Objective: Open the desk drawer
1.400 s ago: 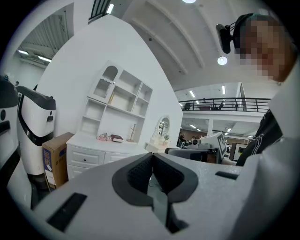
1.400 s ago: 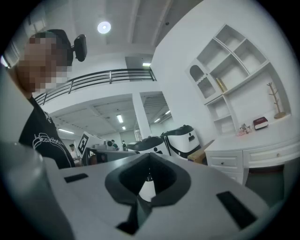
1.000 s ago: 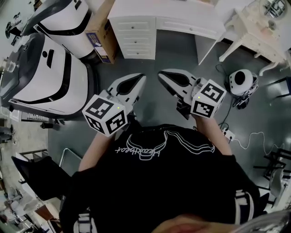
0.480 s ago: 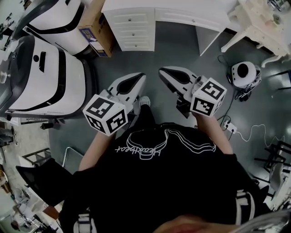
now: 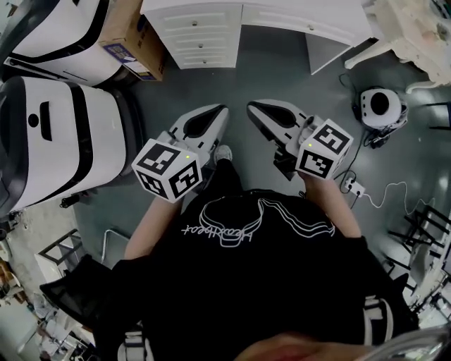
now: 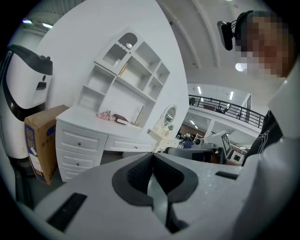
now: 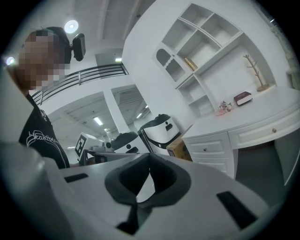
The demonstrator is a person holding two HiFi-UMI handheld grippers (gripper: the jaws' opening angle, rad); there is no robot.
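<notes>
The white desk (image 5: 282, 14) stands at the top of the head view, with a stack of small knobbed drawers (image 5: 190, 35) on its left and a wide shallow drawer (image 5: 303, 22) over the knee space. All its drawers are closed. My left gripper (image 5: 222, 109) and right gripper (image 5: 252, 106) are held side by side above the grey floor, short of the desk and pointing toward it. Both are shut with nothing between the jaws. In the left gripper view the desk (image 6: 89, 124) lies ahead beyond the left gripper (image 6: 152, 157). The right gripper view shows the drawers (image 7: 208, 150) beyond the right gripper (image 7: 150, 157).
Two large white-and-black machines (image 5: 49, 134) stand to the left, with a cardboard box (image 5: 130, 42) against the desk's left side. A round white device (image 5: 380, 106), cables and a power strip (image 5: 352, 187) lie on the floor at right. Another white table (image 5: 416, 28) stands at the far right.
The desk, machines and box have slid up and left in the head view as the person walked toward the desk. Both grippers stayed shut, side by side in front of the body.
</notes>
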